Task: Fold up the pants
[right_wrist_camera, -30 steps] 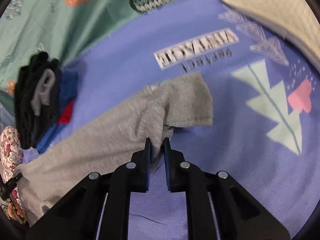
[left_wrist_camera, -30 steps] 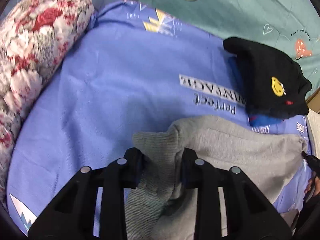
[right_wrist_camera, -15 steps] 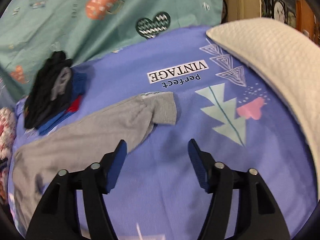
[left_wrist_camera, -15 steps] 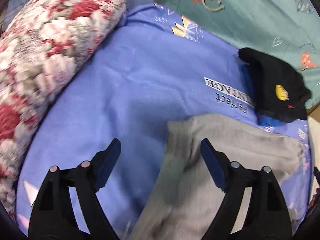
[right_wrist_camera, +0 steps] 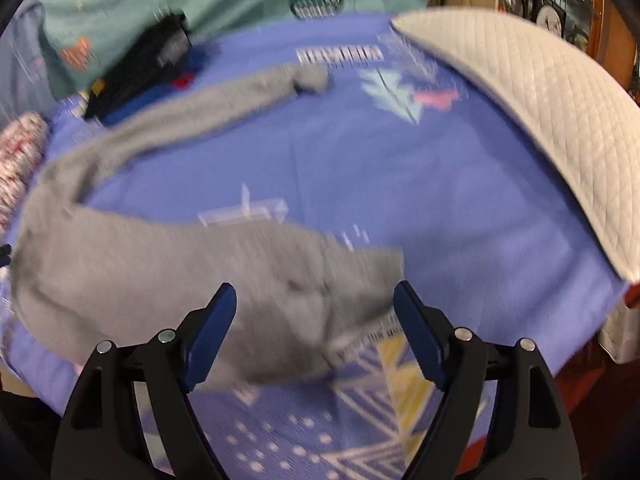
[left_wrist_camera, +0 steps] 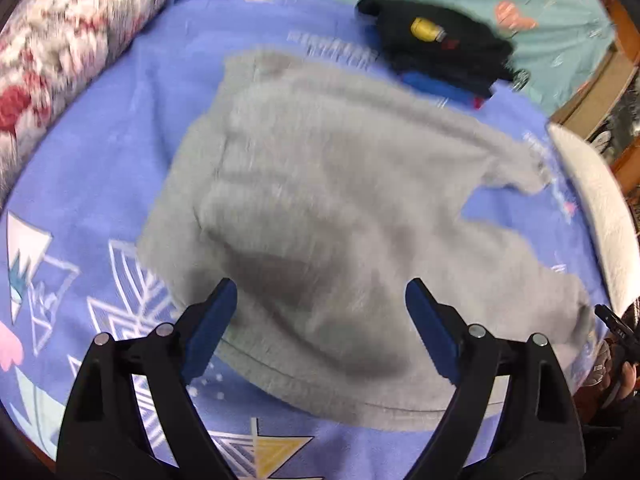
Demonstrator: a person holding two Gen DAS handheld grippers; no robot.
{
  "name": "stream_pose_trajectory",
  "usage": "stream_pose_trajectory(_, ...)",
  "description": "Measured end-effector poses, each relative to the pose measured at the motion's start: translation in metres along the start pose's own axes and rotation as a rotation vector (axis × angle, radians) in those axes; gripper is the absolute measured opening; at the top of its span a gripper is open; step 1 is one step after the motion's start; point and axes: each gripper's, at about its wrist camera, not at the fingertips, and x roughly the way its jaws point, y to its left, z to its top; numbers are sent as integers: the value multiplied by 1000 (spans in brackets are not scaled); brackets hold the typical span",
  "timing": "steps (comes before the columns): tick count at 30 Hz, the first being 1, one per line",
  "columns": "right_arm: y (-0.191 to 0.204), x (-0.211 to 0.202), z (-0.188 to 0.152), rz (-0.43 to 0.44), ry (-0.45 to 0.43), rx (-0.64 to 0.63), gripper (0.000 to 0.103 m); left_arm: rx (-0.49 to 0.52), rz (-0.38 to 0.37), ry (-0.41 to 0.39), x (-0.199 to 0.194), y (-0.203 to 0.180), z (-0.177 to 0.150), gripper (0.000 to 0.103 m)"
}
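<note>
The grey pants lie spread on the blue printed sheet, blurred by motion. In the left wrist view their two legs run off to the right. My left gripper hovers over the near part of the pants, its jaws wide and still opening, with no cloth pinched. In the right wrist view the near leg of the pants ends beneath my right gripper, whose jaws are also opening and grip nothing. The far leg's cuff rests near the sheet's lettering.
A floral pillow lines the left side. A stack of black and blue folded clothes sits at the far edge by the teal sheet. A white quilted cushion borders the right. A hand shows at the right edge.
Both grippers let go of the grey cloth they pinched, opened wide and drew back toward the near side. More of the pants now fills each view.
</note>
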Motion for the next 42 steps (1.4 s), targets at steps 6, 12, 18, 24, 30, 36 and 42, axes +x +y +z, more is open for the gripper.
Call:
stream_pose_trajectory(6, -2, 2, -21, -100, 42, -56, 81, -45, 13, 42, 12, 24, -16, 87)
stream_pose_trajectory(12, 17, -56, 37, 37, -159, -73, 84, -21, -5, -65, -34, 15, -1, 90)
stream_pose_trajectory(18, 129, -39, 127, 233, -177, -353, 86, 38, 84, -165, -35, 28, 88, 101)
stream_pose_trajectory(24, 262, 60, 203, 274, -37, -656, 86, 153, 195, -109, 41, 42, 183, 101)
stream_pose_trajectory(30, 322, 164, 266, 260, 92, -793, 86, 171, 122, -3, 109, 52, 224, 101)
stream_pose_trajectory(36, 333, 213, 267, 302, 193, -896, 64, 254, 84, 17, 126, 36, 211, 80)
stream_pose_trajectory(42, 323, 177, 272, 305, 91, -896, 7, 251, 45, -19, 93, 16, 205, 35)
